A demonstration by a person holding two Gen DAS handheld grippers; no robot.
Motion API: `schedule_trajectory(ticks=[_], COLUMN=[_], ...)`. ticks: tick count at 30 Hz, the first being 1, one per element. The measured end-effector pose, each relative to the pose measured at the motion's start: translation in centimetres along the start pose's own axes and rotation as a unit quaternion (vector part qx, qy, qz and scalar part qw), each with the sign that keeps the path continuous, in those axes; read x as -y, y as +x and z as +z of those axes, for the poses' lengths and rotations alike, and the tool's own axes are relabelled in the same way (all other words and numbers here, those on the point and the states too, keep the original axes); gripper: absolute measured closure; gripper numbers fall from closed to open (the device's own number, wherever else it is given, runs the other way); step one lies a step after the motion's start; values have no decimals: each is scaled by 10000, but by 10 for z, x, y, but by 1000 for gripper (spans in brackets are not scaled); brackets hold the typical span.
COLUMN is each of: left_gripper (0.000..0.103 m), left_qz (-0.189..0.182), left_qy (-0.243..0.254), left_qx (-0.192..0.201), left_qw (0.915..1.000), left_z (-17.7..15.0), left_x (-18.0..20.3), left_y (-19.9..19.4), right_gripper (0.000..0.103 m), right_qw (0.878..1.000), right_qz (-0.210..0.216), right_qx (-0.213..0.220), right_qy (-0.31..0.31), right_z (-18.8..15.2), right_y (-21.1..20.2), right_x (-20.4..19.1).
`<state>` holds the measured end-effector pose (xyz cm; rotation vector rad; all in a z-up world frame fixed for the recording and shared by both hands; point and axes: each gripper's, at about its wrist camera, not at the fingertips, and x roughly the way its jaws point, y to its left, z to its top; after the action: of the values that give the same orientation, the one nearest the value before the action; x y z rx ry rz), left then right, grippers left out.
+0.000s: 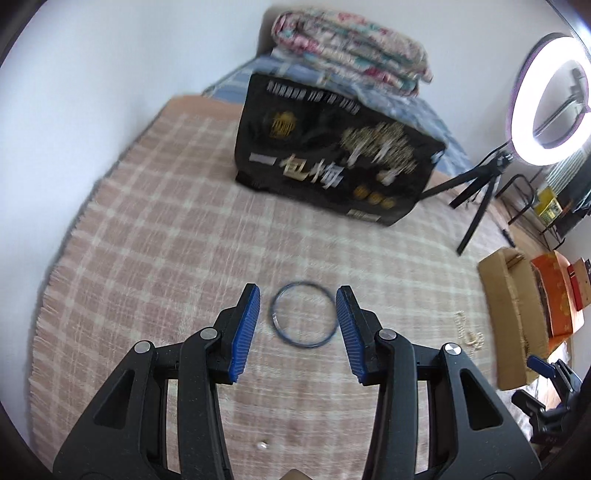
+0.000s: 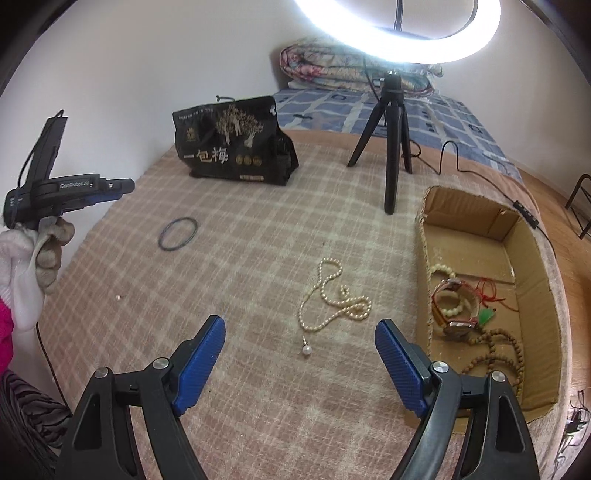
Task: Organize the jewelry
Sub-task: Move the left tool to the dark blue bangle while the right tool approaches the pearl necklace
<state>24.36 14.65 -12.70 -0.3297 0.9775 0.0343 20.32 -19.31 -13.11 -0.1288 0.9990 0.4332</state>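
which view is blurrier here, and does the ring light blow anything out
Left wrist view: motion-smeared, the black bag lettering and dark bangle soft. Right wrist view: sharper, pearl necklace beads distinct, but the ring light clips to pure white along the top edge. Both bend straight edges near the rim.

Black bag (image 2: 236, 142), ring light (image 2: 399, 33), tripod (image 2: 391, 133)

surface: plaid blanket (image 2: 240, 280) | on it: bangle (image 2: 178, 229), pearl necklace (image 2: 332, 306), black bag (image 2: 232, 144) (upright), cardboard box (image 2: 532, 266)
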Motion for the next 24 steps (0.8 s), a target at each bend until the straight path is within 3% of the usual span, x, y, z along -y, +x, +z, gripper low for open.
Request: schedule_trajectory(ticks=[6, 8, 9, 10, 24], left_gripper=[59, 49, 38, 37, 36], left_qz=[-51, -149, -183, -222, -39], left_qy=[35, 38, 39, 28, -350], left_qx=[-356, -464, -524, -551, -961], left_qw=[9993, 9988, 9985, 9982, 9947], left_z=[-11, -14, -15, -15, -8], left_x=[-11, -11, -11, -10, -10], left_y=[35, 44, 49, 52, 100], right_gripper=[25, 25, 25, 25, 21], right_qw=[9993, 9989, 9989, 9989, 9982], right_qz=[-26, -42, -56, -63, -50], right_qx=[-308, -363, -369, -378, -556], right_qy=[-229, -278, -283, -284, -225], right_z=[-19, -22, -23, -24, -31], right_y=[18, 22, 23, 24, 41], right_x=[-10, -12, -12, -12, -9])
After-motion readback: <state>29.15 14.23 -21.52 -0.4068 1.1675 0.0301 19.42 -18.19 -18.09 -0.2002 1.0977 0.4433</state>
